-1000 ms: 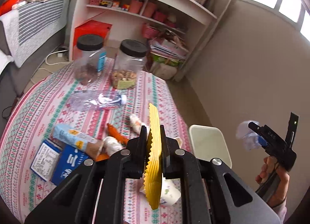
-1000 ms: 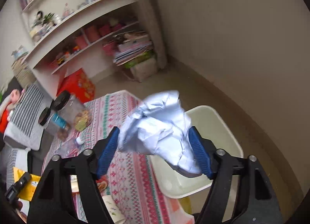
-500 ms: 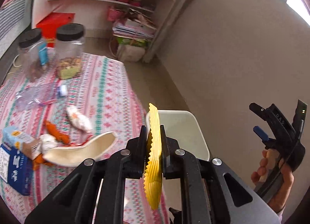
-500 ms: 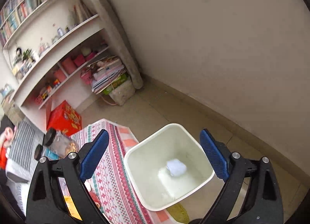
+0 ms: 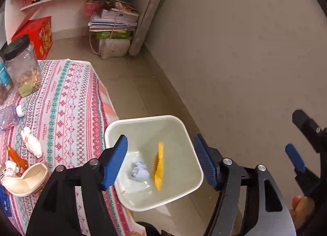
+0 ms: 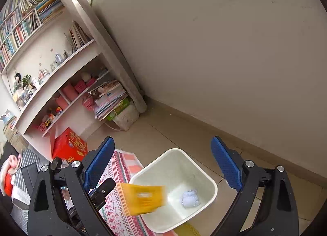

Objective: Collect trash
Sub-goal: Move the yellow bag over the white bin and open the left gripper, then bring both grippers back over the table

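A white bin [image 5: 143, 118] stands on the floor beside the table. My left gripper [image 5: 160, 162] hangs over it, its jaws opening. A yellow wrapper [image 5: 159, 166] has left the pads and drops edge-on into the bin, apart from both blue fingers. It shows blurred in the right wrist view, the wrapper [image 6: 143, 198] crossing the bin's rim [image 6: 173, 151]. A crumpled white paper ball [image 5: 140, 172] lies on the bin's bottom, the same ball [image 6: 190, 195] seen from the right. My right gripper [image 6: 162, 163] is open and holds nothing; it also shows at the right edge [image 5: 300, 142].
The table's patterned cloth [image 5: 67, 101] carries a crushed paper cup [image 5: 24, 180], a crumpled tissue [image 5: 31, 144], an orange wrapper [image 5: 17, 157] and a lidded jar [image 5: 22, 66]. A red box [image 5: 38, 33] and stacked books [image 5: 114, 19] sit by the shelves. A wall runs close behind the bin.
The left gripper swung right from the table to over the bin, opened and released the yellow wrapper. The right gripper dropped the paper ball into the bin and opened wider.
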The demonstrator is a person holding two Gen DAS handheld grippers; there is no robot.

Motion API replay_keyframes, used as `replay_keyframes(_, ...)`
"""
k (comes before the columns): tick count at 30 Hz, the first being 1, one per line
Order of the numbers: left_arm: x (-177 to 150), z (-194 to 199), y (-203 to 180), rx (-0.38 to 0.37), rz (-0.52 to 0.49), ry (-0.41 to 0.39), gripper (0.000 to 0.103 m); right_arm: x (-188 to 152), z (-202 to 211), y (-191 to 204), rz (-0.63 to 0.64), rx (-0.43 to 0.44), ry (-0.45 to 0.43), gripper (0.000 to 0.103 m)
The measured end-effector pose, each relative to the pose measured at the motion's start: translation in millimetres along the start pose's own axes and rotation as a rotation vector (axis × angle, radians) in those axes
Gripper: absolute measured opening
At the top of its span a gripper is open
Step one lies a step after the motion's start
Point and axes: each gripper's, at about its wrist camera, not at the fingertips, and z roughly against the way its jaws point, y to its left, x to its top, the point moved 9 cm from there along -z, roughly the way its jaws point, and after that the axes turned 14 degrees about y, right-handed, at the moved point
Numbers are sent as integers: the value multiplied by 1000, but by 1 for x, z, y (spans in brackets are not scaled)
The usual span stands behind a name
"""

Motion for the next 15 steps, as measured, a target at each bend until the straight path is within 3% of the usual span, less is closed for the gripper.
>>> replay_keyframes(6, -16, 26, 32, 157, 16, -76, 82, -5, 3, 17, 47, 3, -12, 96)
replay_keyframes(15, -34, 88, 96, 354, 74, -225, 92, -32, 15, 73, 246, -140, -119, 96)
